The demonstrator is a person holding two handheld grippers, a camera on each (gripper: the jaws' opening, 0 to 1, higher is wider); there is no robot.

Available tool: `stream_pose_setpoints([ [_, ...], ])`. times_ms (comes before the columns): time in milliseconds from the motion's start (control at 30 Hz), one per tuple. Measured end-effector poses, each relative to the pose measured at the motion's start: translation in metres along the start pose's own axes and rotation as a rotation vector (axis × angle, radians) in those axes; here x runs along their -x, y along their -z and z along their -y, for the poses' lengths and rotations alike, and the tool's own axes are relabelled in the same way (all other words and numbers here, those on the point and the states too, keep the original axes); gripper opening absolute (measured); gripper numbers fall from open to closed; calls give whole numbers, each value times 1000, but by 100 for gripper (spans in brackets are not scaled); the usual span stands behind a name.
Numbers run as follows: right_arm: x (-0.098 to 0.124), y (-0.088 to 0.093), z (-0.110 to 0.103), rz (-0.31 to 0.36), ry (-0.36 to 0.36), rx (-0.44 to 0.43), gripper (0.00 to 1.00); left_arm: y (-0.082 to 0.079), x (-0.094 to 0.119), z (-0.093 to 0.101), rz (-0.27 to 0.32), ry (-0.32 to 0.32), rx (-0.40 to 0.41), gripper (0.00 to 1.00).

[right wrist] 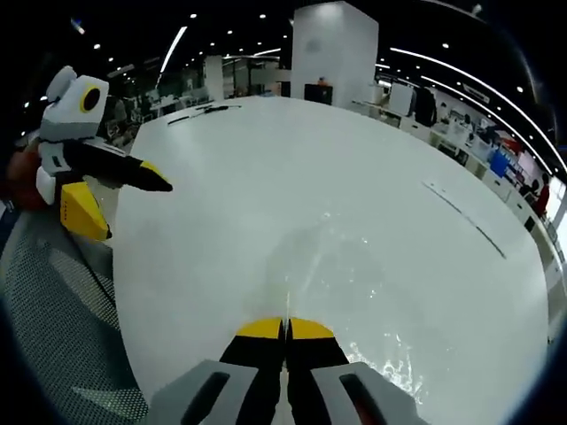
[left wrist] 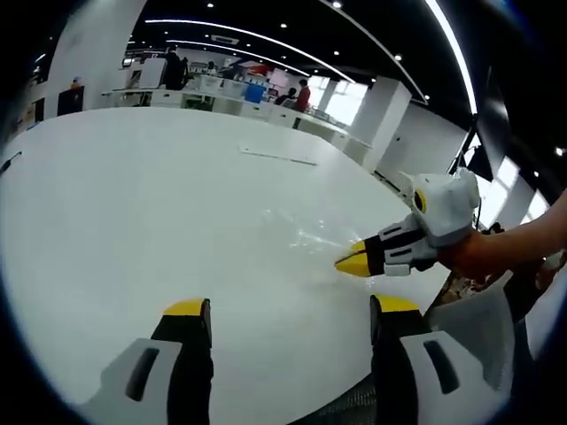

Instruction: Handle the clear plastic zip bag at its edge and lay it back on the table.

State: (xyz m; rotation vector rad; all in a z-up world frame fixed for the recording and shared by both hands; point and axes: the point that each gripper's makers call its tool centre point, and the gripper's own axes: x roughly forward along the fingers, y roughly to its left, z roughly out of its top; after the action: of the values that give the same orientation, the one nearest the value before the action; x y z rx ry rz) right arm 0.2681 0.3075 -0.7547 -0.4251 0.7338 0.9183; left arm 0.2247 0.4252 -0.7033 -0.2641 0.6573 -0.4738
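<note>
Here, white table (right wrist: pixel 354 177), dim office; right gripper (right wrist: pixel 285 328) clamped on zip bag (right wrist: pixel 337 266) edge; left gripper (left wrist: pixel 288 310) apart.

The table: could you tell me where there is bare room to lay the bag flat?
The table is bare from the left gripper to the far edge. It is crowded near the right gripper, shut on the zip bag.

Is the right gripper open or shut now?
Shut: the right gripper has its yellow tips together, pinching the edge of the clear bag lying on the table.
</note>
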Motion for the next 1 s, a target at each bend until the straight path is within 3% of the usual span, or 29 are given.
stream_pose_setpoints([
  [633,25,-12,-45,45,-53,75,0,-5,4,-1,21,-9,49,71],
  [1000,28,-7,-54,51,-86,138,0,-7,6,2,19,-6,59,70],
])
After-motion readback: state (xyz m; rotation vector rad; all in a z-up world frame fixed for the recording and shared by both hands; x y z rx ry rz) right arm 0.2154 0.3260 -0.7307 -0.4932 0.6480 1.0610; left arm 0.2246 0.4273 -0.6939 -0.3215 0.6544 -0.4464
